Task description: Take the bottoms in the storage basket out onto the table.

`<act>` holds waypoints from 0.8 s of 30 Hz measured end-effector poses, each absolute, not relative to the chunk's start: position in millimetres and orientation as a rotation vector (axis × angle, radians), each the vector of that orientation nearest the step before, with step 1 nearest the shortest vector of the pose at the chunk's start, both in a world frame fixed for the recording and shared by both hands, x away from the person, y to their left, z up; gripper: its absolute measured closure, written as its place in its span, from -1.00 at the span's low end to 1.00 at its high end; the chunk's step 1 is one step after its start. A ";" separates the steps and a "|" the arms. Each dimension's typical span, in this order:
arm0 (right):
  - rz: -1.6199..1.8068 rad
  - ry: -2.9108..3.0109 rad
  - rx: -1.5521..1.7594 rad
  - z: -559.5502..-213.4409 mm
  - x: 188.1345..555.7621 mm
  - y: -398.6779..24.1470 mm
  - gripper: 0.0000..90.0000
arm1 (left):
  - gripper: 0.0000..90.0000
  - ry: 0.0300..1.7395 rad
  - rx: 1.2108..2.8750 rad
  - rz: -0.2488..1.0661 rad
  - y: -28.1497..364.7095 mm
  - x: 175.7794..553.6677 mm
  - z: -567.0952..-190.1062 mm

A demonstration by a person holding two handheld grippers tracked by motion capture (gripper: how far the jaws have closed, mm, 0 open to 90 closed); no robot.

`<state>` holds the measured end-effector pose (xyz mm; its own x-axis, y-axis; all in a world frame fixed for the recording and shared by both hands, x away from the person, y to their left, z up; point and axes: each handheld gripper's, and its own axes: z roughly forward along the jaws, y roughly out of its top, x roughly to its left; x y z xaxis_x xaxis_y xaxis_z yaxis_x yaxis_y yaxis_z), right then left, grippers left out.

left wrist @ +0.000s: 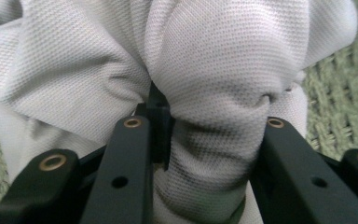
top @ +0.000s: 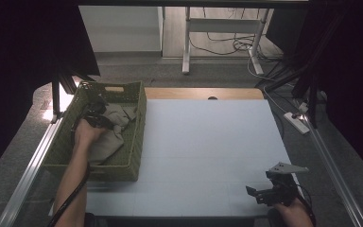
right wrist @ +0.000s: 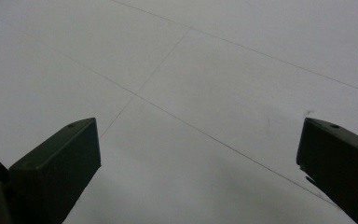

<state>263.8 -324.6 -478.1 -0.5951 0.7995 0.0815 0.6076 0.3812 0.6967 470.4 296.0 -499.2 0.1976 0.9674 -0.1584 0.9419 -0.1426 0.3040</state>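
While clamped on the bunched grey cloth (left wrist: 214,93) inside the woven basket (top: 134,142), left gripper (top: 94,119) probably due to lift; right gripper (top: 264,194) open, idle.

A basket (top: 131,142) stands on the left part of the table (top: 203,151), and a cloth (top: 111,135) lies bunched inside it. My left gripper (left wrist: 205,140) reaches down into the basket with a fold of the cloth between its jaws. My right gripper (top: 264,194) sits well apart at the table's near right corner, over bare tabletop.
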 end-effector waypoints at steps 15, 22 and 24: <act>1.035 2.372 1.263 -478.0 264.9 -326.2 -1.00 | 0.55 1.794 1.944 0.232 308.3 462.0 -461.3; 1.027 2.375 1.260 -478.5 266.1 -324.7 -1.00 | 0.55 1.696 1.896 0.238 317.7 448.8 -436.5; 1.021 2.381 1.257 -478.3 266.1 -324.2 -1.00 | 0.55 1.663 1.894 0.247 317.3 444.9 -428.7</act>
